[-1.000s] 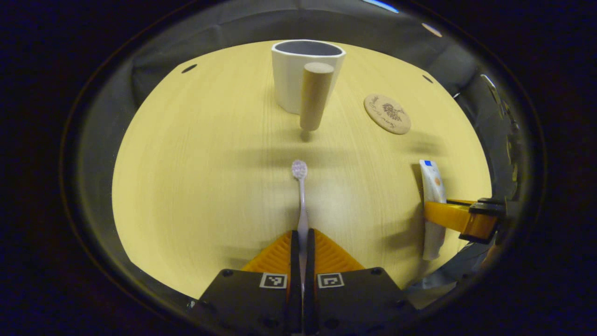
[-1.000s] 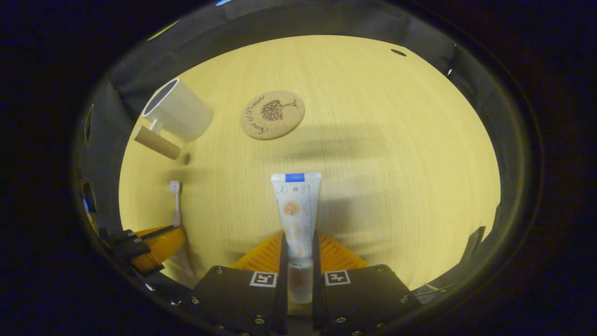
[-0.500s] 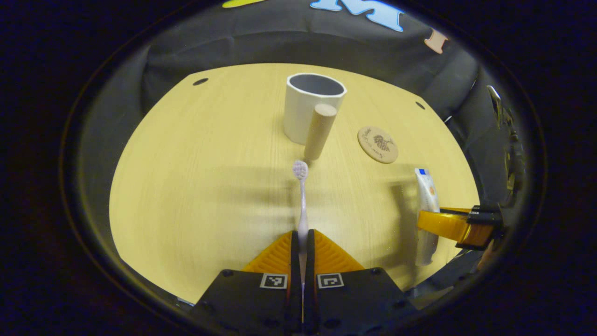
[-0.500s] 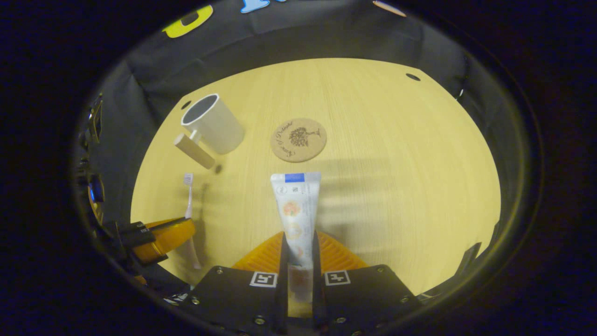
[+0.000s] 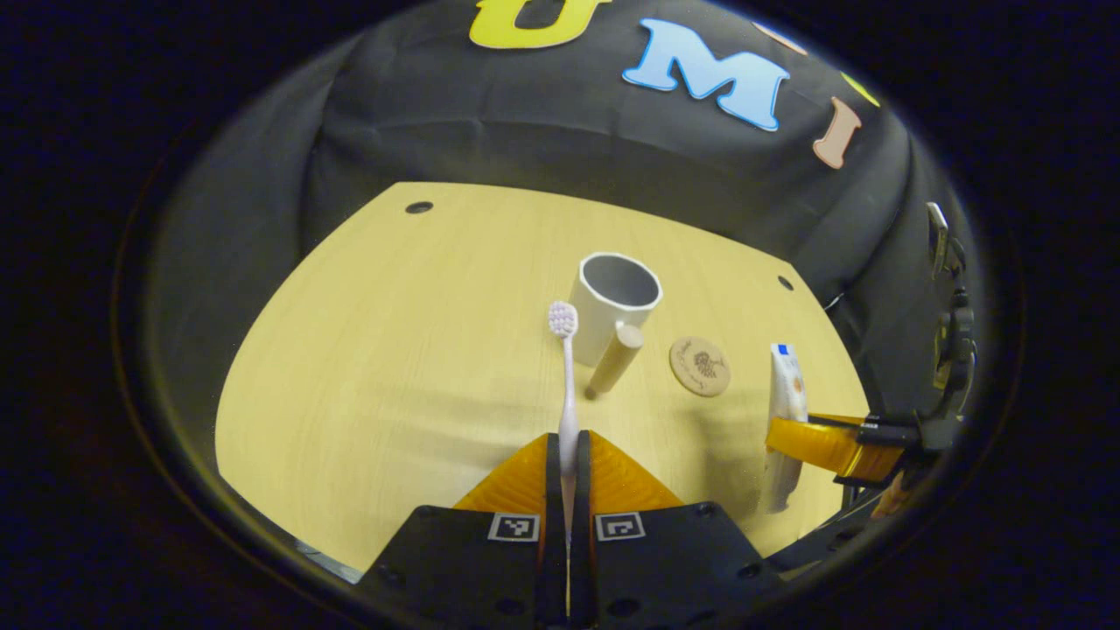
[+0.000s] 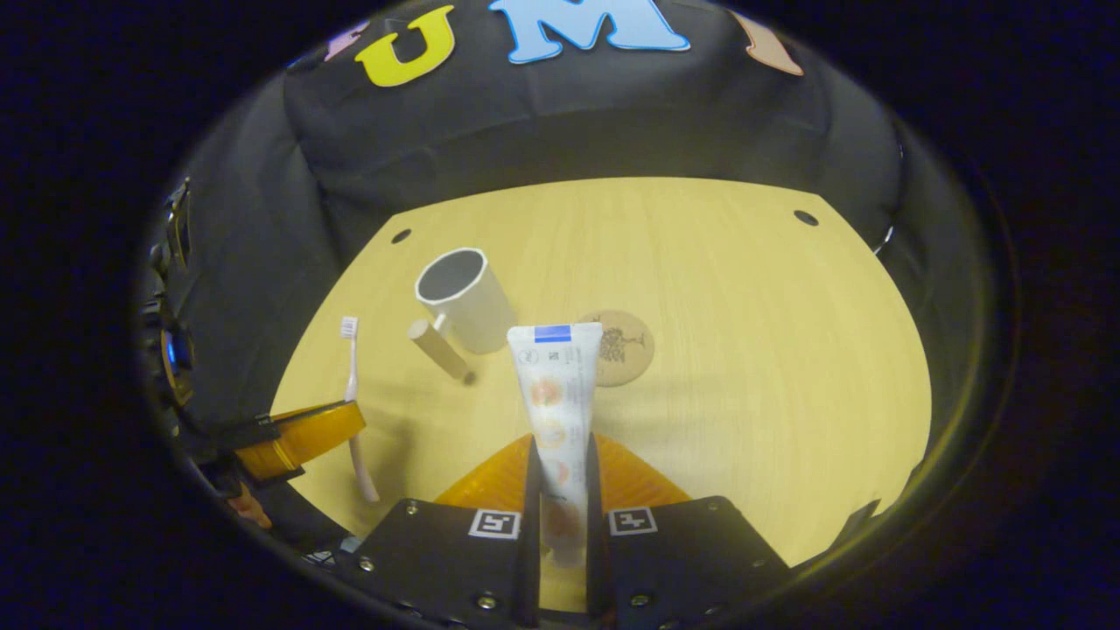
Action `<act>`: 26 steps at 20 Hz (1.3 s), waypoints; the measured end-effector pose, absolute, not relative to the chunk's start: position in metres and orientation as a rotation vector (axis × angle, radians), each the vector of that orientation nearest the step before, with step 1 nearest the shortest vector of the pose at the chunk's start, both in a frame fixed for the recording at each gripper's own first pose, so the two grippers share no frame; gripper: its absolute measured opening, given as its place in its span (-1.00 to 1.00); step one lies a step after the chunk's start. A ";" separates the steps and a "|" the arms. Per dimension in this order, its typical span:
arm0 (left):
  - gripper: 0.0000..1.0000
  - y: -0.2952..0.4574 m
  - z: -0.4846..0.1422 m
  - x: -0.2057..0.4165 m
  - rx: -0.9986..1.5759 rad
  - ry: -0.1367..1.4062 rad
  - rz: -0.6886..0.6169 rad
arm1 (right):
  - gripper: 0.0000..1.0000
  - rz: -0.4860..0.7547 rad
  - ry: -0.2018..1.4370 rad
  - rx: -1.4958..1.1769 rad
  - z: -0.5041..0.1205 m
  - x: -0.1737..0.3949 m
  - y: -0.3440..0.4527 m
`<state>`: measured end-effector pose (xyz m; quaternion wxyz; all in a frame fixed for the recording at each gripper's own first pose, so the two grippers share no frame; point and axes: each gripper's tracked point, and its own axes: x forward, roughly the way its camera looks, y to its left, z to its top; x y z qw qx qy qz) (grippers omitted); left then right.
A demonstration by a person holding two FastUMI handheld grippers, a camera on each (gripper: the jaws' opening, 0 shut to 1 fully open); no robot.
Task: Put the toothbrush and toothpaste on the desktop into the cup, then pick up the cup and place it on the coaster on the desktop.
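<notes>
The toothbrush (image 5: 567, 376) stands up the middle of my left gripper view, pinched by its handle between the fingers of my left claw (image 5: 567, 455), bristle head up and level with the cup's side in the frame. It looks light and stiff but thin, so I judge it could swivel in a narrow pinch; a hold low on the handle suits dropping it in head up. In my right gripper view the toothpaste (image 6: 556, 394) rises from the centre, my right claw (image 6: 560, 472) closed on its lower end, the blue-banded end on top. The tube looks soft and would dent or bend if squeezed harder. The white cup (image 5: 614, 304) sits open and upright above centre in the left gripper view, its wooden handle (image 5: 615, 359) slanting toward me. The round coaster (image 5: 700, 367) lies just right of it on the pale wooden table (image 5: 367, 367), bare.
</notes>
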<state>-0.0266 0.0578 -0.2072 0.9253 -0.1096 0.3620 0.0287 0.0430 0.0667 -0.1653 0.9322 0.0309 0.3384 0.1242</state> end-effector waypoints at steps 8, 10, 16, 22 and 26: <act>-0.82 0.084 -0.164 -0.003 -0.238 0.472 0.035 | -0.55 0.319 0.517 0.066 -0.114 0.066 0.090; -0.82 0.089 -0.153 0.000 -0.245 0.420 0.028 | -0.56 0.327 0.477 0.069 -0.103 0.072 0.093; -0.82 0.103 -0.109 0.021 -0.261 0.208 -0.044 | -0.57 0.332 0.403 0.073 -0.077 0.084 0.097; -0.82 0.092 -0.102 0.070 -0.295 0.144 -0.114 | -0.56 0.280 0.410 0.041 -0.080 0.088 0.091; -0.82 0.079 -0.119 0.096 -0.340 0.166 -0.140 | -0.57 0.259 0.428 0.040 -0.084 0.088 0.089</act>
